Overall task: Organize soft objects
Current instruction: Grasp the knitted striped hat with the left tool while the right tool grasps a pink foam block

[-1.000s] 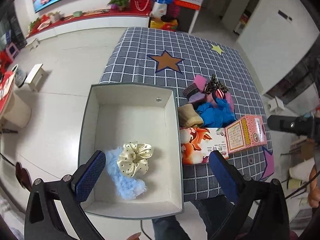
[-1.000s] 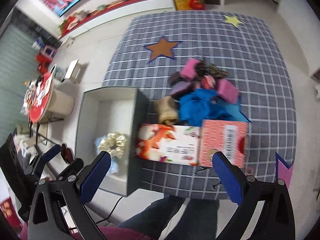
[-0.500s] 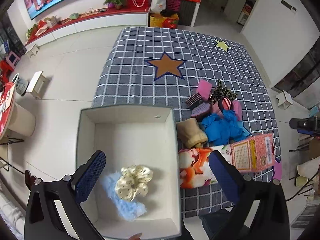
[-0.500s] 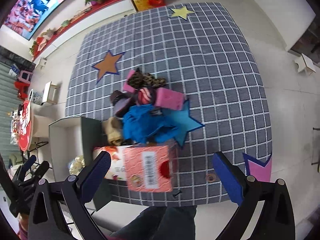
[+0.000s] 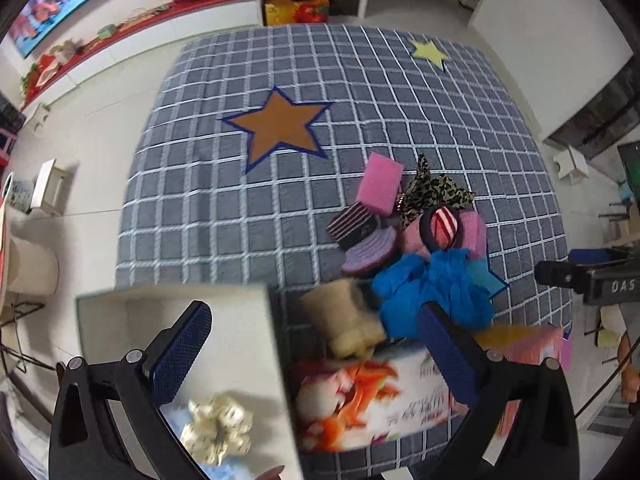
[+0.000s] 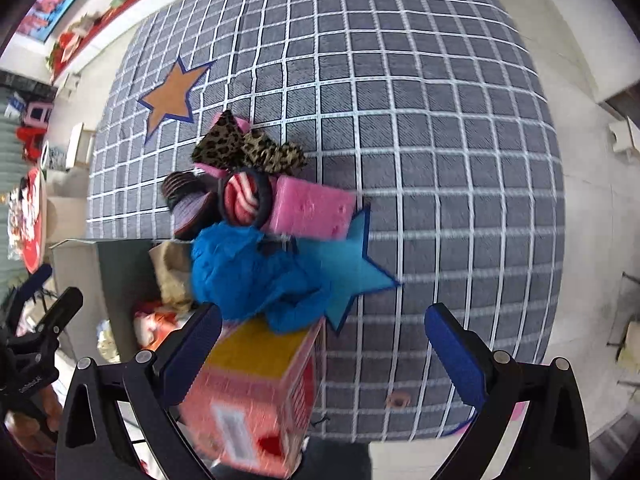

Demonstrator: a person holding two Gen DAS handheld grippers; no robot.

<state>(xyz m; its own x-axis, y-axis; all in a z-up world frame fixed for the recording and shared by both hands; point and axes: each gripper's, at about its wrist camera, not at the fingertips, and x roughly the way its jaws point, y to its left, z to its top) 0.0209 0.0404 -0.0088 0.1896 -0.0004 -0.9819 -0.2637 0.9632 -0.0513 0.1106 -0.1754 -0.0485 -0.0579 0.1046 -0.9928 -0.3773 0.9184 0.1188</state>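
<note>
Now the heap of soft objects (image 6: 248, 216) lies on the checked desk (image 6: 440, 128), straight ahead of the right tool (image 6: 322, 344) and a little toward its left finger; the blue fabric bundle (image 6: 256, 276) is the nearest piece, just beyond the pink carton (image 6: 256, 396). From the left tool (image 5: 316, 356) the same heap lies forward and to the right, past the printed tissue box (image 5: 360, 404). The right tool seems the nearer one for the next pick. Both tools are held wide apart, empty, and point down at the desk. The grey box (image 5: 248, 344) with the cream scrunchie (image 5: 218, 428) inside stands beside the heap, under the left tool.
</note>
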